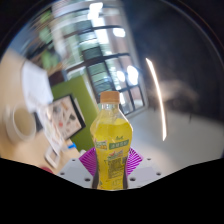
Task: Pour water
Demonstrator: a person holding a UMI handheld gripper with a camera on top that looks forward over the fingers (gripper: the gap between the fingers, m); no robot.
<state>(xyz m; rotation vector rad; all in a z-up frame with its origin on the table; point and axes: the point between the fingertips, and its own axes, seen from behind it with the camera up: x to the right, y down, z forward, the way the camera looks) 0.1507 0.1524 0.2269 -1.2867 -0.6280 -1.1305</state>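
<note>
The gripper (112, 168) has the bottle (111, 140) between its two fingers, but the fingers themselves are almost wholly hidden: only slivers of the magenta pads (88, 160) show at either side of the bottle's lower body, close against it, and whether both press on it cannot be told from here. The bottle stands upright and fills the middle, its base cut off below; it is clear plastic with an orange cap (109, 97) and holds a yellow liquid nearly up to the neck. A green and yellow label (114, 152) wraps its middle, the writing on it too small to read. Left of the bottle lie printed sheets (58, 125), text illegible, and farther left a white cup (21, 122), contents not visible. Behind the bottle stands a green panel (76, 92), with bright windows (100, 55) above it.
</note>
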